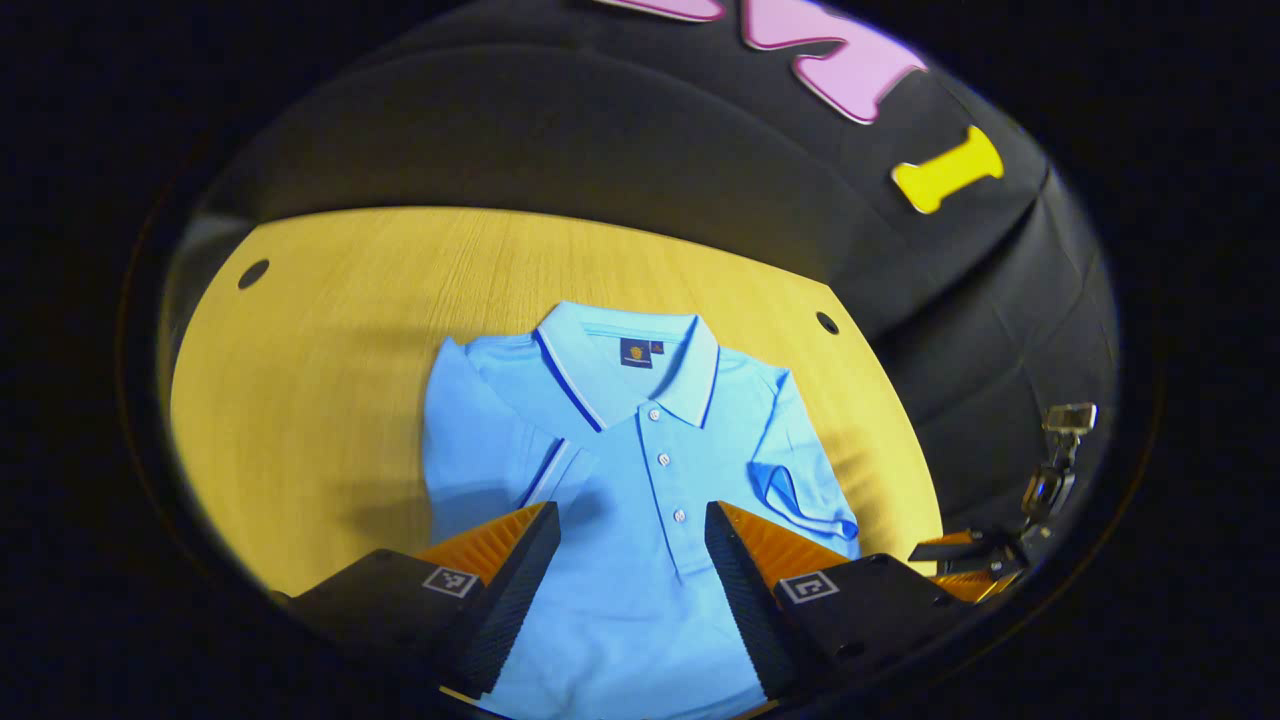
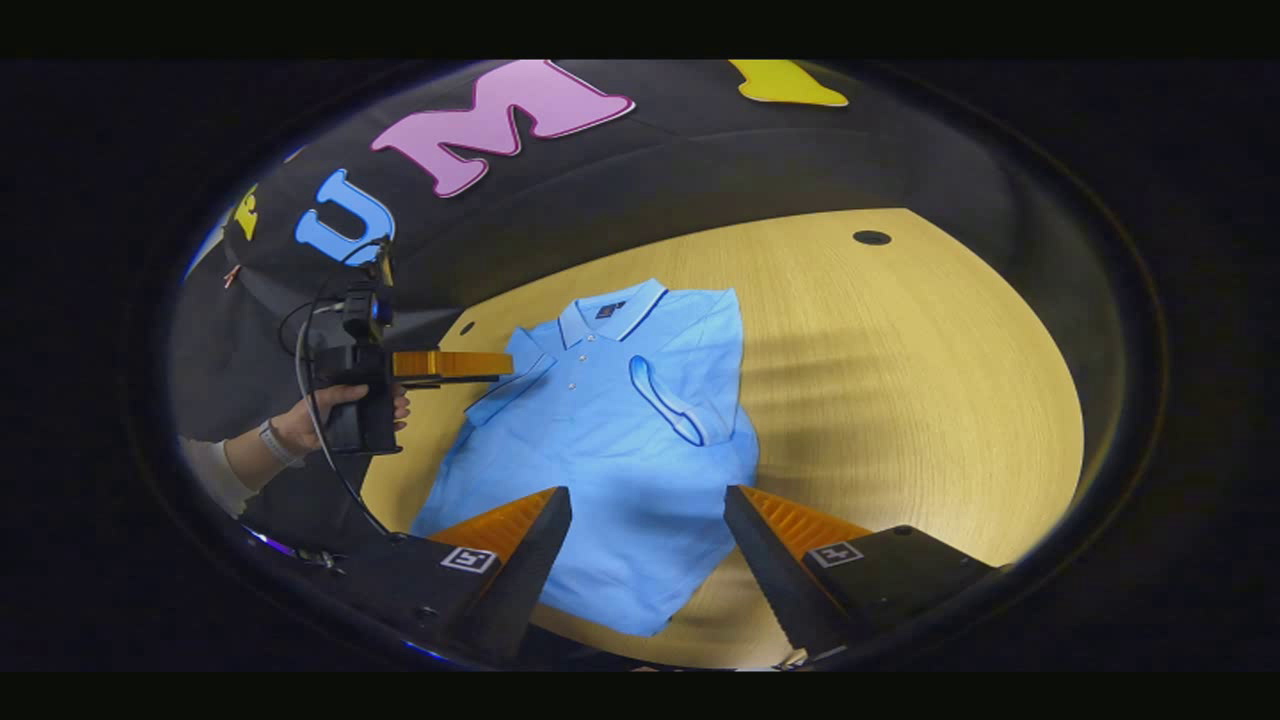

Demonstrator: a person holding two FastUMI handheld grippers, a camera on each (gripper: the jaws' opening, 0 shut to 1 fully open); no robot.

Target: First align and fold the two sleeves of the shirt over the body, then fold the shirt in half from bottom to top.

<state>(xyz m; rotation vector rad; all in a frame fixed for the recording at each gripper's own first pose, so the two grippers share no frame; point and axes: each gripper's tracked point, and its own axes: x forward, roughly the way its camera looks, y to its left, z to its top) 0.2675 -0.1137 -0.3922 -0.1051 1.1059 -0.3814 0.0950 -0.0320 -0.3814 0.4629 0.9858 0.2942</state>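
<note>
Both sleeves lie folded over the shirt (image 2: 600, 450), which sits mid-tabletop (image 2: 900, 400), collar toward the far edge. My left gripper (image 1: 632, 560) and right gripper (image 2: 648, 545) hover with jaws released; I'd pinch both hem corners evenly.

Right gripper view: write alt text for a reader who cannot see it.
A light blue polo shirt lies flat on a wooden table, both sleeves folded over its body. The right gripper hovers open above its hem; farther left, a hand holds the left gripper.
</note>
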